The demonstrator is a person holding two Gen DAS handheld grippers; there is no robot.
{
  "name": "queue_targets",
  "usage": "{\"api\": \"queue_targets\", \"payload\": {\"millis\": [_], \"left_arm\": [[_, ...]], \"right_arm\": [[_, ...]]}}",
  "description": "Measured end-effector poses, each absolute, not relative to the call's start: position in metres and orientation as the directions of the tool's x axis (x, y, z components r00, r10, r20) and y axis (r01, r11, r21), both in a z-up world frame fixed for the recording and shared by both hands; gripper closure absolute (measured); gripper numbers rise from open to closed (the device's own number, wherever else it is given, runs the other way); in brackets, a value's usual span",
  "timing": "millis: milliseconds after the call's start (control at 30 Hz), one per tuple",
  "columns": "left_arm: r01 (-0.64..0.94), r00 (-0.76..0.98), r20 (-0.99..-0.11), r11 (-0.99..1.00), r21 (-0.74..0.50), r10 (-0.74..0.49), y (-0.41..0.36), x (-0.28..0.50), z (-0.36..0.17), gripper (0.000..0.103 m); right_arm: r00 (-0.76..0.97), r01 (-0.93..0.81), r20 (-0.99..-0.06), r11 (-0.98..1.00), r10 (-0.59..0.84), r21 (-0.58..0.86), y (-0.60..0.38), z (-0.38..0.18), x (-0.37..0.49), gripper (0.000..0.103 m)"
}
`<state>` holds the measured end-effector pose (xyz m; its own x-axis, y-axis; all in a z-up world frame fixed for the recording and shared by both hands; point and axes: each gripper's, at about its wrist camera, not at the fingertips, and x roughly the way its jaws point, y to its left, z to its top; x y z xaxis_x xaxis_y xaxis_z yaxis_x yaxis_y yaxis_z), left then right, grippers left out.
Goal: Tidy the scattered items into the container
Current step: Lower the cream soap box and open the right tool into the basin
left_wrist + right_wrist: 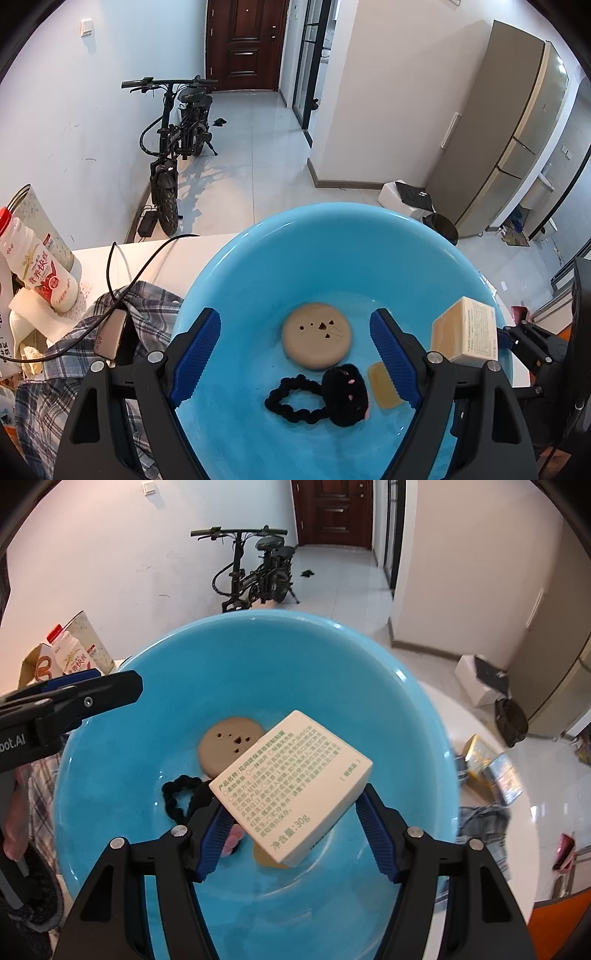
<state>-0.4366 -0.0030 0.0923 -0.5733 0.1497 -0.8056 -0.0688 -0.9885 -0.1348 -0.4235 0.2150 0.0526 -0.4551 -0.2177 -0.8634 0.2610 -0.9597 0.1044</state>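
Home hallway, parked bicycle (173, 147), refrigerator (517, 136), front door (245, 40)

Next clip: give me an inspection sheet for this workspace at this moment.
Surface: white table.
Job's things: blue basin holds a tan disc, a black hair tie and a small tan piece; cream box above the basin.
Clutter: plaid cloth, milk bottle.
Grippers: left hand-held gripper open, empty; right hand-held gripper shut on the cream box.
Cables: black cable across the cloth.
Surroundings: bicycle, brown door.
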Motion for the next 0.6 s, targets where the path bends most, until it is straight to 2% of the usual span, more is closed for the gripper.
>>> {"api": "queue_targets", "payload": {"millis": [167,433,600], "left_arm": [[-0.057,-0.583,-0.797,-0.986,-0.154,0.158,-0.009,-0.434,0.091,0.018],[-0.069,-0.616,-0.779,-0.993,-0.094,0.117,-0.008,-0.426,0.095,0.018],[-0.071,-0.627,-0.765,-0.988,-0.136,0.150,-0.011,-0.420,0.098,0.018]], "right_arm": [[-0.457,0.256,-0.865,-0.962,-0.206,0.094,0.212,0.051,-0.427,0.038],[-0.455,0.247,-0.864,-0.963,-0.215,0.110,0.208,0.050,-0.433,0.038],[-0.454,0.249,-0.866,-0.963,-0.211,0.104,0.205,0.050,-0.433,0.037]]}}
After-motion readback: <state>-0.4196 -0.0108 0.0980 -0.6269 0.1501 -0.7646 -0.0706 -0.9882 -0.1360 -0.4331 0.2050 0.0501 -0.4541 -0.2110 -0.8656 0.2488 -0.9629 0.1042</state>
